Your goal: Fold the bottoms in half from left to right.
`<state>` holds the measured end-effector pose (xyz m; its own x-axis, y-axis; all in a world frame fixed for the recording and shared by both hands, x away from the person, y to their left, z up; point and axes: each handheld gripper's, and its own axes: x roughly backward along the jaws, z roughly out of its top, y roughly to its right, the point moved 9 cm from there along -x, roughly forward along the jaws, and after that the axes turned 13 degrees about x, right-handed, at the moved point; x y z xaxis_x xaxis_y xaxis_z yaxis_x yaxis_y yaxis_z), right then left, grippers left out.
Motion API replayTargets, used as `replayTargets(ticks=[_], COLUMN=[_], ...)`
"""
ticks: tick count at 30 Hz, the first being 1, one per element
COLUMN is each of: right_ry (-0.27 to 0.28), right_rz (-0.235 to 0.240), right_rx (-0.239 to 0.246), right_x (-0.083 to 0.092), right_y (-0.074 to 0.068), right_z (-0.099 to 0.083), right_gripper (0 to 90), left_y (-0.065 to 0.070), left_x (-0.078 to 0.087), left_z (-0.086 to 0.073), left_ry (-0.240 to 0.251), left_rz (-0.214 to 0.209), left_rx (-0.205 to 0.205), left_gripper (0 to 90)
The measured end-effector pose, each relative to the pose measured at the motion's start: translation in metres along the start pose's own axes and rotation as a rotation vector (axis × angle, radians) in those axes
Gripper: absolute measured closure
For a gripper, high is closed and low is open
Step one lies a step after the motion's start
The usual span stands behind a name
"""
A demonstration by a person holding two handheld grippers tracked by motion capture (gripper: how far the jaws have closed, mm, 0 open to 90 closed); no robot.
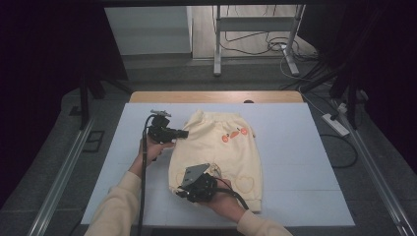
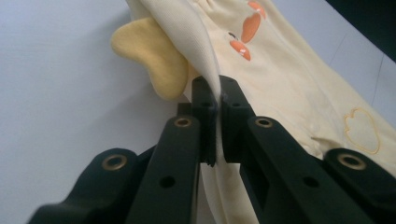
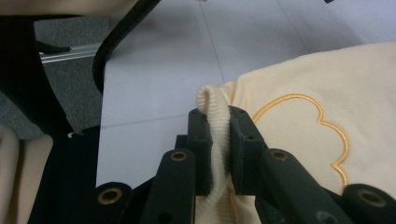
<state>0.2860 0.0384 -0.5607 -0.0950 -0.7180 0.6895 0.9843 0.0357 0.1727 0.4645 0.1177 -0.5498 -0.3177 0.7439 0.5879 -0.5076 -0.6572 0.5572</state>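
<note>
Lying spread across the middle of the white table point(image 1: 295, 147), a pale yellow garment point(image 1: 221, 152) with orange motifs point(image 1: 234, 134) near its far end is being pinched at two places by a person working a gripper in each hand. The left gripper point(image 1: 183, 133), coming in from the garment's left side, is clamping its fingers point(image 2: 204, 107) shut on a thin fold of the fabric, which is rising between the pads and lifting off the table; a darker yellow flap point(image 2: 152, 60) is showing just beyond that fold. The right gripper point(image 1: 183, 192), at the near left corner of the garment, is gripping the ribbed hem point(image 3: 215, 135), its fingers point(image 3: 200, 140) closing on a thick roll of the knit that is curling over their tips. An outlined cloud-like shape point(image 3: 308, 126) stitched in gold is lying just beside that grip. In the high view the right gripper's body and its grey plate are covering the fingertips, so the hold itself is hard to make out there. The person's cream sleeves point(image 1: 115, 206) are being cut off by the bottom edge, and the room around the table is sinking into darkness.
</note>
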Motion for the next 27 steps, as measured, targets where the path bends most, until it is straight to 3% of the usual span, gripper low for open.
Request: replayTargets(ticks=[2,4,8,16,24,27], right_ry=[0.014,0.06,0.084,0.072,0.132,0.13], right_rz=[-0.001,-0.004,-0.01,0.009,0.002,0.003], right_rx=[0.008,0.01,0.025,0.006,0.032,0.036], right_x=[0.001,0.005,0.01,0.005,0.008,0.009], right_y=[0.001,0.002,0.002,0.002,0.008,0.007], right_z=[0.005,0.019,0.028,0.023,0.048,0.047], right_gripper=[80.0,80.1,80.1,80.2,80.3,80.3], left_y=[0.002,0.006,0.01,0.002,0.009,0.004], left_x=[0.005,0.013,0.019,0.016,0.036,0.034], left_z=[0.003,0.008,0.01,0.008,0.019,0.016], left_ry=[0.016,0.041,0.057,0.051,0.112,0.101], left_rz=[-0.007,-0.023,-0.026,-0.023,-0.028,-0.035], left_rx=[0.0,-0.004,-0.01,0.019,0.005,0.033], left_gripper=[86.3,86.3,86.3,86.3,86.3,86.3])
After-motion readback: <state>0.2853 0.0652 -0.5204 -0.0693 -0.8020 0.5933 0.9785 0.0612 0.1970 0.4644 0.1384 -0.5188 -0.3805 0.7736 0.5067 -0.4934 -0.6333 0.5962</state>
